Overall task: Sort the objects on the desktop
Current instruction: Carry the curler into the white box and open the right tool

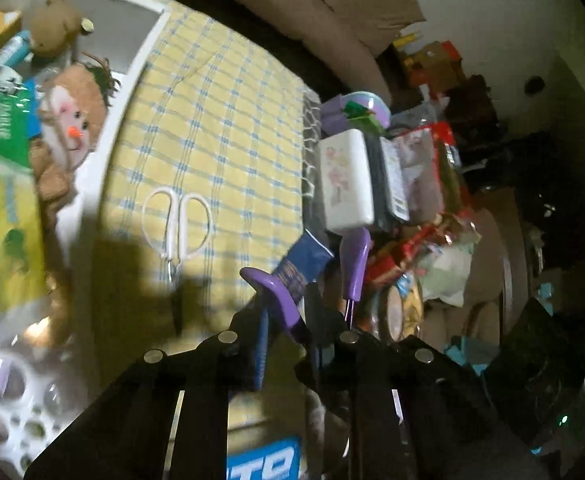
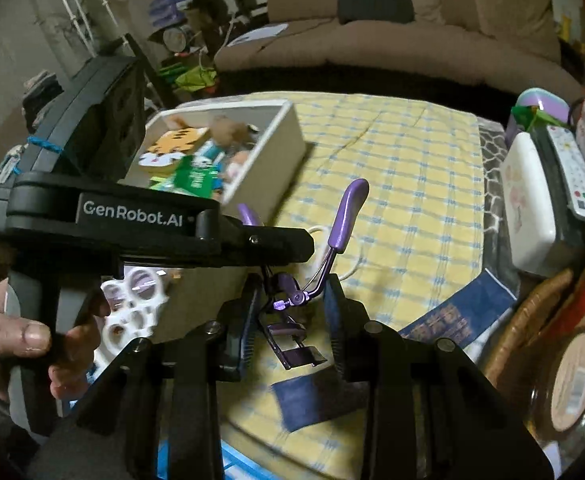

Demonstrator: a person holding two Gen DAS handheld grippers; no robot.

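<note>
Right wrist view alone shows the purple eyelash curler [image 2: 292,312] between the right tool [image 2: 292,320] pads, gripped, above the checked counter [image 2: 412,168]. Left tool [image 1: 288,304] is clamped on one curler handle. Left view alone shows white scissors [image 1: 176,228] on open cloth; white box [image 2: 268,156] borders left.

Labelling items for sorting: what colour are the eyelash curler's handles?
Purple, clearest in the right wrist view: eyelash curler.

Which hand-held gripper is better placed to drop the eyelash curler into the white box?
The left hand-held gripper: shut on the eyelash curler, with the white box on its side.
</note>
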